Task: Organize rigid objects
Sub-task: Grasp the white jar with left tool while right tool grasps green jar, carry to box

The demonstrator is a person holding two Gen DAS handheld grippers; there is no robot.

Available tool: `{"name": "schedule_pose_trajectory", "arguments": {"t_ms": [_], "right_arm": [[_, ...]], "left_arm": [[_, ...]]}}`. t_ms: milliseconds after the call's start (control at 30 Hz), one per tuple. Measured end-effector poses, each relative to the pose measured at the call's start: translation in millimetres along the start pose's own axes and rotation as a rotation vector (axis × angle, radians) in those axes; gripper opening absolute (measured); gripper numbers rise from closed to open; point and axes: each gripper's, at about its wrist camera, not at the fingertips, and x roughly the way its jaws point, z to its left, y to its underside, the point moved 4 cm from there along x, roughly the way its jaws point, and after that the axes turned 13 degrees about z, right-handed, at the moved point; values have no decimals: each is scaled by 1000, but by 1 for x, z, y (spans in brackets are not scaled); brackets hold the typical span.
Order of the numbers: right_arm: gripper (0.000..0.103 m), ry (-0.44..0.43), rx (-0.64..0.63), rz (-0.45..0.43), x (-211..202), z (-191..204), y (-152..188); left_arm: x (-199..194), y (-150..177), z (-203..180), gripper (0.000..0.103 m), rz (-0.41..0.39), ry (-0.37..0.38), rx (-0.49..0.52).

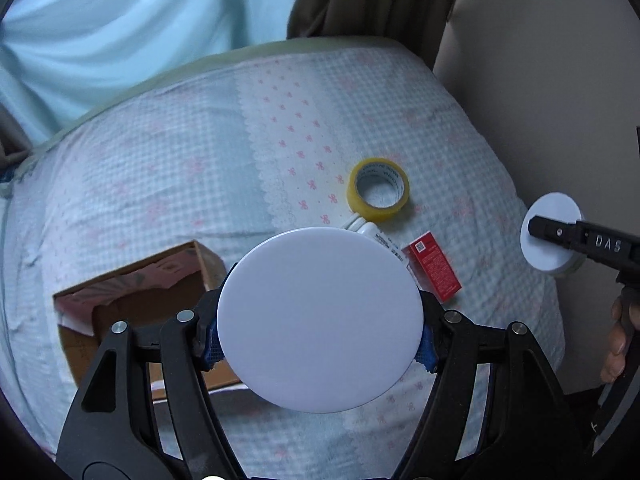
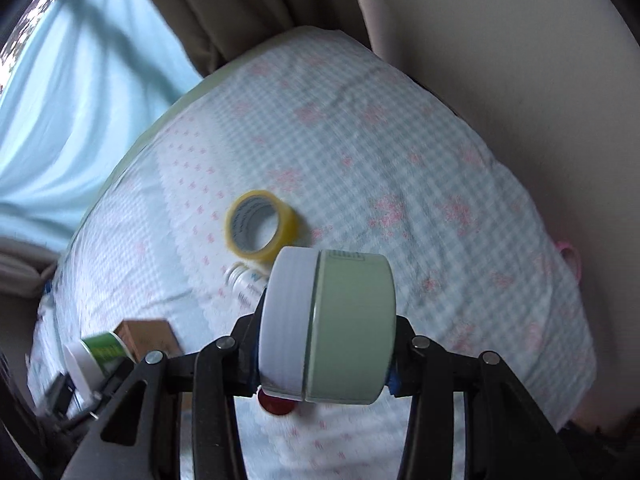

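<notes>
My left gripper [image 1: 318, 346] is shut on a round white-lidded jar [image 1: 320, 300], with the blue pads pressing on its sides, above the bed. The right wrist view shows that jar's green label [image 2: 102, 354] at the lower left. Held sideways in my right gripper [image 2: 324, 368] is a pale green jar with a white lid [image 2: 348, 320]; the gripper is shut on it. In the left wrist view that jar's lid [image 1: 548, 254] shows at the right edge, with one of the right gripper's fingers [image 1: 568, 236] across it.
On the checked bedspread [image 1: 160, 168] lie a yellow tape roll [image 1: 378, 190], a red box [image 1: 434, 272] and a white tube [image 1: 360, 226]. An open cardboard box [image 1: 132, 280] sits at the left. A wall [image 1: 540, 60] runs along the right, curtains behind. A person's hand [image 1: 620, 340] grips the right handle.
</notes>
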Motion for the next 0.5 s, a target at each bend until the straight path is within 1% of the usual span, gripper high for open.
{"name": "schedule_pose_trajectory", "arguments": {"t_ms": [133,233,367,500], "right_arm": [[41,5,-87,-8,-25,26,15],[41,-3,-139,-27,-42,51,30],[41,-35,-191,-66,-57,96,53],[41,-94,-233,-80,-63,152,81]], "left_arm": [[-50,8,40,68,-64,17,-66],[-78,19,74,68,-95,30,-120],[-102,40,123,68,-129,12,-141],[-114,61,179,68,-114,26,-152]]}}
